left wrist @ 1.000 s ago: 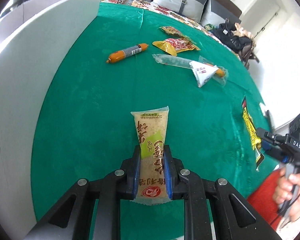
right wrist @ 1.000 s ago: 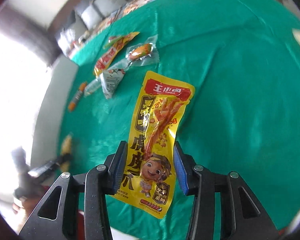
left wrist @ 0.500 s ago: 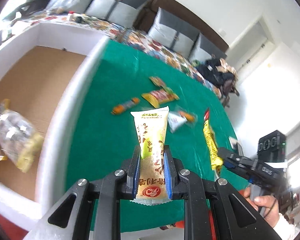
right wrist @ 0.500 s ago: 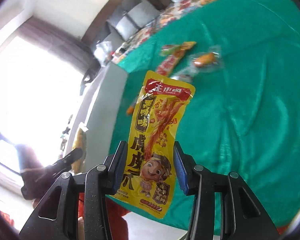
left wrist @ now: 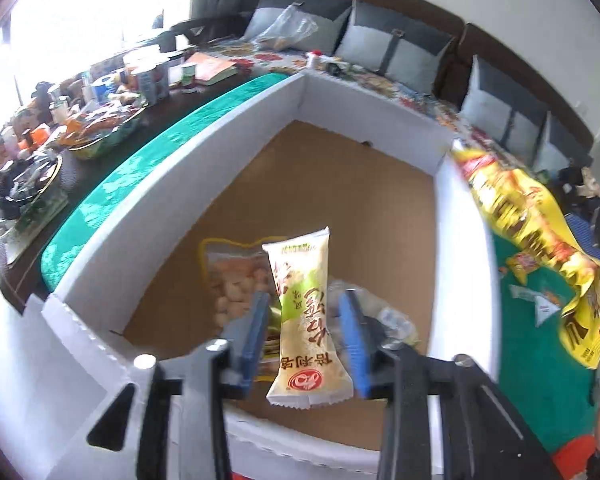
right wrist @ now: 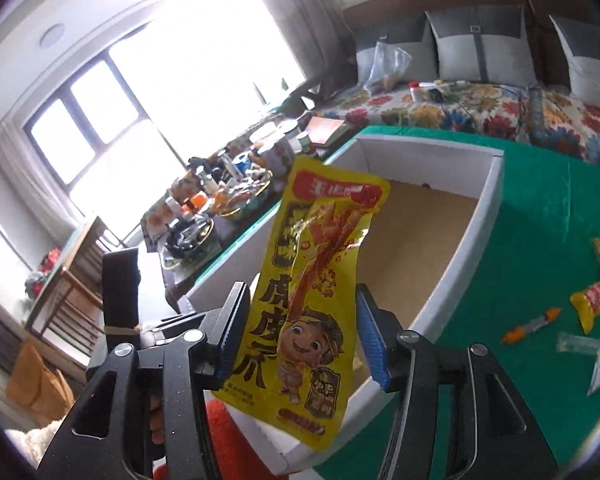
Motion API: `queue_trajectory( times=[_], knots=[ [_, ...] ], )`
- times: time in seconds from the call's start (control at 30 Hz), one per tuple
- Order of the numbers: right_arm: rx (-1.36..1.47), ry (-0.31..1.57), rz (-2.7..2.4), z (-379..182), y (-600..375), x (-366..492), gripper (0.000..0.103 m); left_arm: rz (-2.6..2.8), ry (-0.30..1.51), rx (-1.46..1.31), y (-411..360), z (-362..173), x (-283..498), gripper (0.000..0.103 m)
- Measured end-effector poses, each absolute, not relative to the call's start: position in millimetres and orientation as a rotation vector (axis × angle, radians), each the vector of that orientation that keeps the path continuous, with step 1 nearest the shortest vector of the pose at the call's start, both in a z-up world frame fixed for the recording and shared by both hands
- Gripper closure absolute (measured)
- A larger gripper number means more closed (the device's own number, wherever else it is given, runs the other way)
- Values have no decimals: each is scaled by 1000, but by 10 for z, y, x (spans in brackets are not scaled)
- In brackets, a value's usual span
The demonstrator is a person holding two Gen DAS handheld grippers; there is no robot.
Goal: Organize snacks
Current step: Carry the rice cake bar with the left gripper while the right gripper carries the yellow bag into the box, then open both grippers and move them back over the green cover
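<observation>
Where green cloth (right wrist: 540,216) ends: floral bedspread (right wrist: 460,108), grey cushions (right wrist: 464,44), bright window (right wrist: 112,120).

Yellow packet (right wrist: 316,292) between just-opened tool (right wrist: 305,334) jaws.

Cream-green packet (left wrist: 306,320): upright, loose over the white box (left wrist: 172,184).
Yellow pouch (right wrist: 312,304): upright, loose above the box's near corner.

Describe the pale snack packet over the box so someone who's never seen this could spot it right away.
Find the white box with a brown cardboard floor on the green cloth. Above its near end, the left hand-held gripper has its blue pads apart either side of a cream packet. Unlike the yellow pouch nearby, it is narrow, with a light green stripe.
</observation>
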State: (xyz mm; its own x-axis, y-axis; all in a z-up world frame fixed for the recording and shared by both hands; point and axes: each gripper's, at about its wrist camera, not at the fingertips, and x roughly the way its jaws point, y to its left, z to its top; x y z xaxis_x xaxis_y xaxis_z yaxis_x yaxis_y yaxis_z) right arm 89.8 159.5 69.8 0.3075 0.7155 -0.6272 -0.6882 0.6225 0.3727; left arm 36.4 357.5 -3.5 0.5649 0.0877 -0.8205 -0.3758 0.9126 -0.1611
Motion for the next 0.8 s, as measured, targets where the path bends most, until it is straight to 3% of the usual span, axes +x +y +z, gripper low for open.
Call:
queue_trajectory(
  times=[0.03,0.33,0.6,0.8],
  knots=[
    [15,850,903,652,1658,899,33,311,942,-342,3643,-108,311,26],
    [-65,842,648,-140,436,860,29,265,831,-397,3486,140,28,23],
    [-155,912,161,-869,-1544,797,29,-34,749,-318,2225,623,282,5],
    [-100,907,-37,-929,-2207,833,29,-211,875,-179,1047,220,579,3]
  ],
)
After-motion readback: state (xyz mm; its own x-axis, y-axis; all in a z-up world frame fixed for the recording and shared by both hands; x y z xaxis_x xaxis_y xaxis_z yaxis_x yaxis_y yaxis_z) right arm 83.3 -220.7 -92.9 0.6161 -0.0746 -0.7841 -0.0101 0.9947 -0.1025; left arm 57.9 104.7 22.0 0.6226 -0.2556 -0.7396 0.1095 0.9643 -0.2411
